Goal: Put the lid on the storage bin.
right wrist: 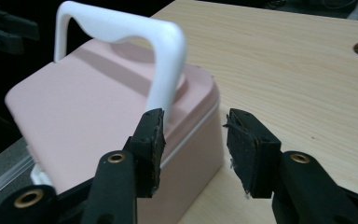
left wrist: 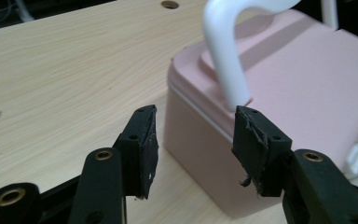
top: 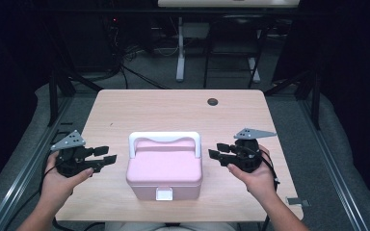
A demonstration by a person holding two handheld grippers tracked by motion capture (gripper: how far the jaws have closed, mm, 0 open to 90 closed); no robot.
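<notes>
Centrally, in the high view, a pink box (top: 164,171) with an upright white handle (top: 164,140) sits at the near edge of the table (top: 173,108); the left gripper (top: 107,158) and right gripper (top: 218,150) flank it, apart from its sides. Left gripper view: jaws spread, empty, the box's corner just beyond them. Right gripper view: jaws parted, gripping nothing, near the handle's post.

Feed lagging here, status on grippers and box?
Left gripper and right gripper open, flanking pink box. Lid shut, white handle up. Nothing blocking.
</notes>
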